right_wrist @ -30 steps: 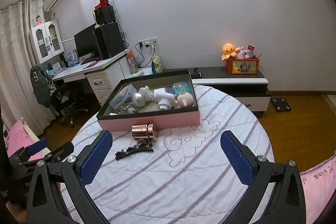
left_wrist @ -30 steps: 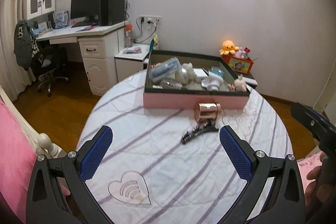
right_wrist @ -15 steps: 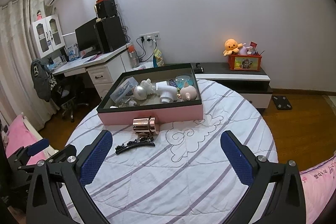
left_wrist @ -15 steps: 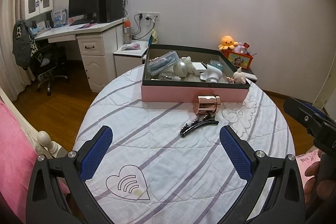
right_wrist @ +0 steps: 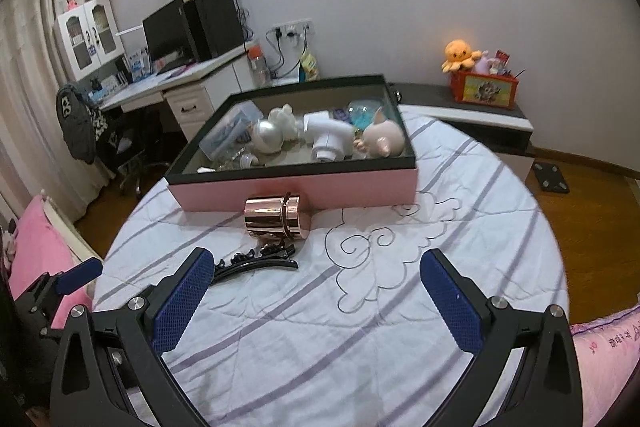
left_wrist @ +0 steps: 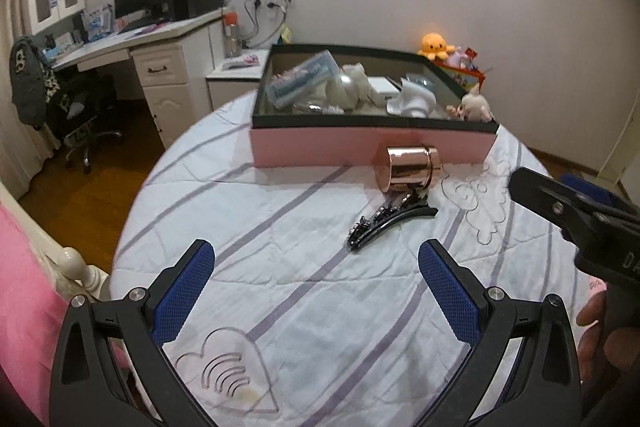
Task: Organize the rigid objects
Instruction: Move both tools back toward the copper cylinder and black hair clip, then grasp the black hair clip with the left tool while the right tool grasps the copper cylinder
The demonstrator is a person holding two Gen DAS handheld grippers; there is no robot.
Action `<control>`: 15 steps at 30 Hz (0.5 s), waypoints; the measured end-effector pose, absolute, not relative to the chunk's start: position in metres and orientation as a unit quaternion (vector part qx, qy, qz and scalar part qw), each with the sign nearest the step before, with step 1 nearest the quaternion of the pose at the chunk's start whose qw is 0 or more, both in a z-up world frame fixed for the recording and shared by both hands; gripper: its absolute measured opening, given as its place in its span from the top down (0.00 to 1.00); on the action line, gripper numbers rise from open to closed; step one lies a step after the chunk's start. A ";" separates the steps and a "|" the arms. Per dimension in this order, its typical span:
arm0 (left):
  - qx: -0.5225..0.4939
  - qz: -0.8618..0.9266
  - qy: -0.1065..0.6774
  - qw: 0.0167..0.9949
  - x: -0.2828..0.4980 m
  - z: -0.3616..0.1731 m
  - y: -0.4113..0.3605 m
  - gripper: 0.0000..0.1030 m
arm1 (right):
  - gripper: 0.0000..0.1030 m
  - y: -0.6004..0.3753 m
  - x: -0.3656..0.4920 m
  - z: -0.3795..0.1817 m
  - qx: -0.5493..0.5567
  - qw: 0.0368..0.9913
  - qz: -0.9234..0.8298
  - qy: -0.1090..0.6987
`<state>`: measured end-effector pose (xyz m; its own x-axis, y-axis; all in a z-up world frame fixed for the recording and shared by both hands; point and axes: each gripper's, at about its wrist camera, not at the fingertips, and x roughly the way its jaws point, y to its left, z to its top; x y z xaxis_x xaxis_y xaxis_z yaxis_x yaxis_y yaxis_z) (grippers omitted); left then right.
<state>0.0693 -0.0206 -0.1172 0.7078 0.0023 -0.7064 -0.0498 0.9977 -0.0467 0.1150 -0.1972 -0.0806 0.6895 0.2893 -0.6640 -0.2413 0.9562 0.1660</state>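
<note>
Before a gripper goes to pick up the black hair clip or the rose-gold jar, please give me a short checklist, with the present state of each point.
1. Left gripper open and holding nothing: ok.
2. Right gripper open and holding nothing: ok.
3. Black hair clip lies bare on the striped cloth, nothing on top: ok.
4. Rose-gold jar upright: not ok, it lies on its side near the pink box.
5. Clip separated from jar: cannot tell, they look very close.
6. Free room in the box: cannot tell, many items already inside.
</note>
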 end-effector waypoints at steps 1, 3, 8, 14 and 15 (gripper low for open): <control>-0.029 0.010 0.387 0.922 0.075 -0.121 -0.023 0.00 | 0.00 -0.195 0.120 -0.083 0.033 0.916 0.147 0.371; -0.022 0.004 0.394 0.919 0.084 -0.128 -0.026 0.00 | 0.00 -0.191 0.129 -0.088 0.032 0.912 0.154 0.379; 0.004 -0.011 0.409 0.913 0.113 -0.143 -0.036 0.01 | 0.00 -0.192 0.146 -0.097 0.040 0.906 0.157 0.391; 0.027 -0.052 0.445 0.894 0.142 -0.161 -0.047 0.24 | 0.00 -0.209 0.161 -0.107 0.057 0.902 0.140 0.404; 0.027 -0.062 0.453 0.889 0.145 -0.165 -0.049 0.27 | 0.00 -0.210 0.164 -0.109 0.058 0.902 0.139 0.405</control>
<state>0.1451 -0.0487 -0.1651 0.5819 -0.0855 -0.8087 0.1346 0.9909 -0.0079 0.1640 -0.2105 -0.1085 0.6329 0.2966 -0.7151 -0.2032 0.9550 0.2163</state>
